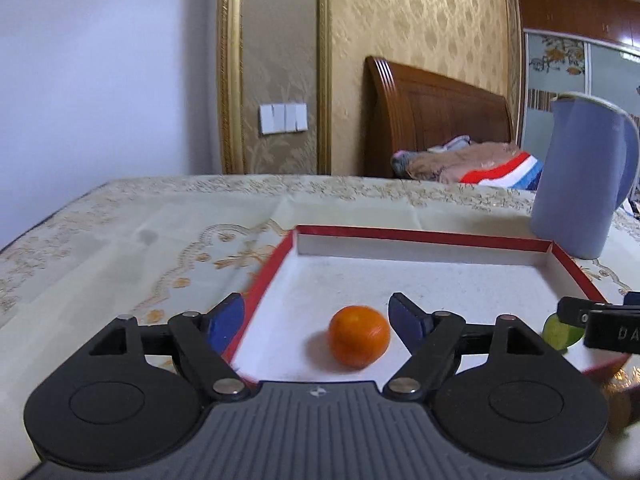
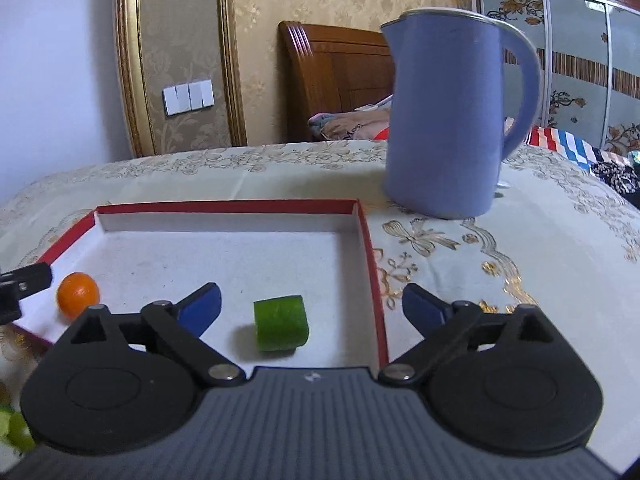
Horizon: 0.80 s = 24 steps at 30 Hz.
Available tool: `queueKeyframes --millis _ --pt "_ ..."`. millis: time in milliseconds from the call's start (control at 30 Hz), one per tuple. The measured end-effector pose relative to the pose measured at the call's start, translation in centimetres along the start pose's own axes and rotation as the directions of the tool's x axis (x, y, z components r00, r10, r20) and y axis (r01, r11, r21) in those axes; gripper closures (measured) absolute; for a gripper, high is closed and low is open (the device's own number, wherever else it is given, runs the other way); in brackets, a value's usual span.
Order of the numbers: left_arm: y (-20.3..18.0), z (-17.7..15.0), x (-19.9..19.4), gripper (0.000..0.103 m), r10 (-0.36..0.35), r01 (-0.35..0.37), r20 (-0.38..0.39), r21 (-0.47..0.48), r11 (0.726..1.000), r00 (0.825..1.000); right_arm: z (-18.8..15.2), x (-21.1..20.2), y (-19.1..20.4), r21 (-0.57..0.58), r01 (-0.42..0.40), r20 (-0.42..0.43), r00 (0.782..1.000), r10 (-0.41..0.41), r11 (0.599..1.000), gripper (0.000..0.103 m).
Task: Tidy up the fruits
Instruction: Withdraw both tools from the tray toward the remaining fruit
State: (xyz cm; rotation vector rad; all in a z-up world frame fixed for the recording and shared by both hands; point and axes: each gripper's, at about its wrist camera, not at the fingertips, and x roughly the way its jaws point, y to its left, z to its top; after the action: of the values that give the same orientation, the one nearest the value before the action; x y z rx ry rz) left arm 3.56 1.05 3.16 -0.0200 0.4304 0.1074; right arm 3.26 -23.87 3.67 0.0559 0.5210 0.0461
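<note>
A small orange [image 1: 359, 336] lies on the white floor of a shallow red-rimmed box [image 1: 420, 235]. My left gripper [image 1: 318, 318] stands open around it, its blue pads clear of the fruit. A green fruit piece [image 2: 281, 322] rests in the same box [image 2: 228, 206] near the front right corner. My right gripper [image 2: 311, 307] is open wide, and neither finger touches the piece. The orange [image 2: 78, 294] also shows at the left of the right wrist view, beside the left gripper's black finger [image 2: 28, 280]. The green piece [image 1: 560, 334] is partly hidden behind the right gripper's finger [image 1: 600, 314] in the left wrist view.
A tall blue kettle [image 2: 448, 120] stands on the patterned tablecloth [image 2: 500, 248] just behind the box's right corner. Green grapes [image 2: 12, 428] show blurred at the lower left edge. Beyond the table are a wooden headboard [image 1: 432, 120] and bedding.
</note>
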Motion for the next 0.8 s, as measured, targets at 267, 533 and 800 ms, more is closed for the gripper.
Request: queueKeyframes --millis 267,533,800 --pt "3.5 -2.6 -3.5 0.023 -0.021 0.021 -0.001 -0.048 0.999 1.0 -3.0 -4.1 -1.2 0.04 -0.072 0.038 0.997 0.071 0.997 0.003" --pt "3.5 -3.5 -4.4 0.023 0.0 0.0 0.001 -0.016 1.0 1.0 -4.4 -6.1 -1.7 0.05 -0.085 0.044 0.996 0.083 0.995 0.0" --pt "4.1 -4.4 -5.2 0.023 0.014 -0.014 -0.01 0.002 1.0 1.0 -4.5 -6.0 -1.6 0.052 -0.077 0.035 0.997 0.076 0.996 0.0"
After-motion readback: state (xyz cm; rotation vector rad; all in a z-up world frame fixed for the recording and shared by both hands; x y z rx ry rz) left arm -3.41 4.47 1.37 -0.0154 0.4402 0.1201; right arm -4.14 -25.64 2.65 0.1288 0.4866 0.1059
